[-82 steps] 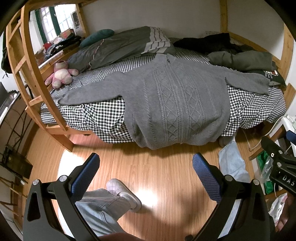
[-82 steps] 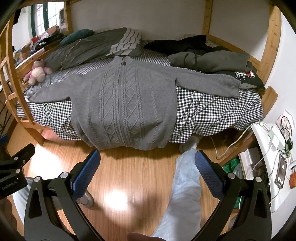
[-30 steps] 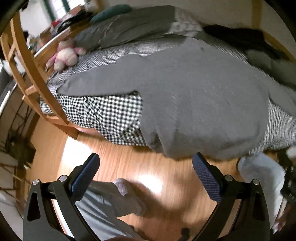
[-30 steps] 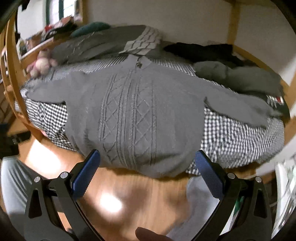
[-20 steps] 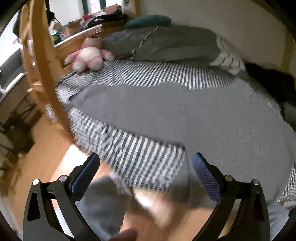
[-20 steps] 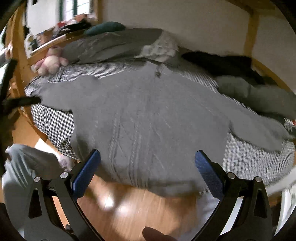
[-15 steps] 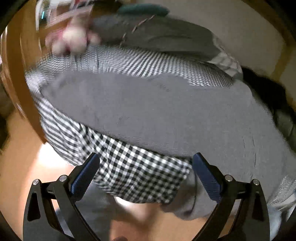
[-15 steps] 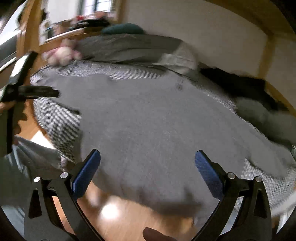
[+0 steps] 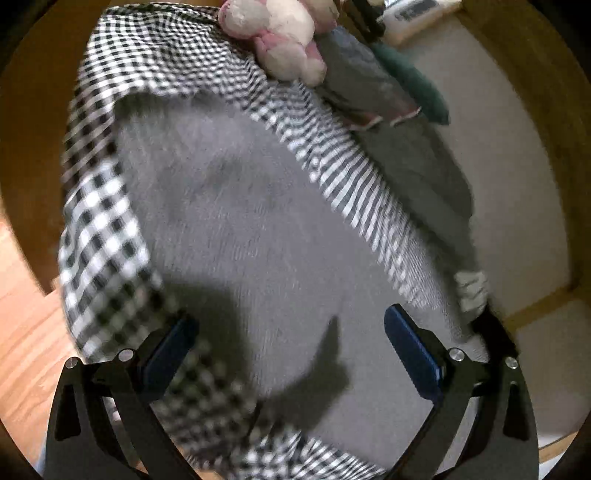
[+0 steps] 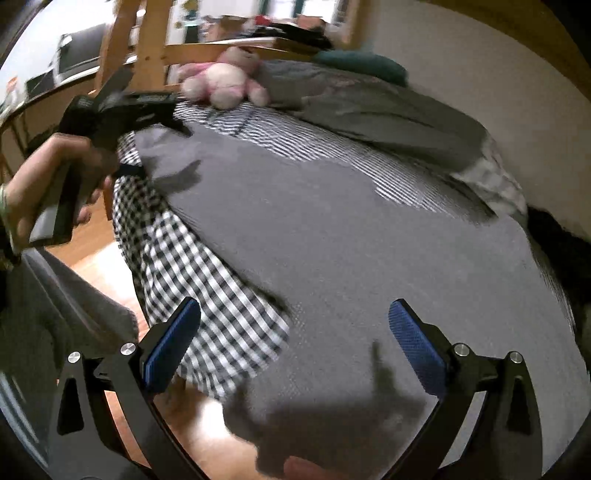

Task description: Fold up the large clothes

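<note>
- Both grippers are closing in on the bed from the standing position of a few seconds ago, and the grey sweater (image 10: 369, 236) that was seen whole is now filling each view.
- The left gripper (image 9: 291, 350) is hovering with its jaws wide and empty over the end of the sweater's sleeve (image 9: 229, 206), which is lying flat on the checked bedsheet (image 9: 99, 229) directly ahead of the jaws.
- The right gripper (image 10: 295, 343) is likewise holding its jaws wide and empty, with the sweater's body ahead of and under them and its hem draping over the bed edge near the left-hand jaw.
- A pink plush toy (image 9: 280, 33) is sitting beyond the sleeve end, well past the left jaws.
- The step in hand is judged to be the first grasp for folding the sleeve inward.
- Doing it well probably means pinching only the knit near the cuff, not the sheet beneath, and lifting before carrying it across the body so the knit is not dragging or bunching.
</note>
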`<state>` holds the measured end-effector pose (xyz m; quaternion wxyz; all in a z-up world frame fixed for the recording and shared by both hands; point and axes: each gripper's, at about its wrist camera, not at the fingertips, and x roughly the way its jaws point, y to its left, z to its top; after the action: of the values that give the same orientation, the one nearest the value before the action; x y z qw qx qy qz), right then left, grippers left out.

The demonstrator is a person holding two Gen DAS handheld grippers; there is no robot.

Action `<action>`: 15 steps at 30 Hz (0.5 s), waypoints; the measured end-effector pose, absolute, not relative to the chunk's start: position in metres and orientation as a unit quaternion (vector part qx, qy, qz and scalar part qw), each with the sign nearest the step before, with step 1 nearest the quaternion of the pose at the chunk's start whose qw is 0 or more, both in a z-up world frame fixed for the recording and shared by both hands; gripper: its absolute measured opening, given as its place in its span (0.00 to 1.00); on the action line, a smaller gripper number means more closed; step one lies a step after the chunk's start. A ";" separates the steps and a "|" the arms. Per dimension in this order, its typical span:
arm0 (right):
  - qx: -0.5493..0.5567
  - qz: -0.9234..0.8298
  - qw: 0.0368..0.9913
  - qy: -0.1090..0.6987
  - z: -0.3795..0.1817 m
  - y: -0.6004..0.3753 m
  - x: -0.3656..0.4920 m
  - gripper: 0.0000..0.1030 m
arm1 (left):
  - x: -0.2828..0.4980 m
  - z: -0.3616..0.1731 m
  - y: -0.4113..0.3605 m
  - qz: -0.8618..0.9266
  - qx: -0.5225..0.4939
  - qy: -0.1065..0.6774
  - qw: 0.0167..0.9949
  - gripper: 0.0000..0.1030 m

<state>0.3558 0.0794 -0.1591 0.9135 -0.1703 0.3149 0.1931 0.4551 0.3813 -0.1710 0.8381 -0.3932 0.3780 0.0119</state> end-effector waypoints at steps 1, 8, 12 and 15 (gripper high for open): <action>-0.179 0.198 0.914 0.307 -0.161 0.085 0.358 0.98 | 0.461 -0.168 0.386 0.003 -0.403 0.371 0.837 0.96; -0.256 0.216 0.910 0.242 -0.178 0.142 0.369 0.98 | 0.485 -0.134 0.380 -0.071 -0.386 0.317 0.863 0.80; -0.289 0.202 0.912 0.210 -0.187 0.169 0.378 0.98 | 0.496 -0.131 0.388 -0.088 -0.389 0.316 0.861 0.08; -0.300 0.195 0.910 0.208 -0.194 0.187 0.395 0.97 | 0.501 -0.125 0.388 -0.104 -0.383 0.309 0.865 0.08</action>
<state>0.3948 0.1868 -0.1942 0.9101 -0.3002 0.2084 0.1952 0.5014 0.3878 -0.1254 0.8645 -0.3825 0.3088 -0.1044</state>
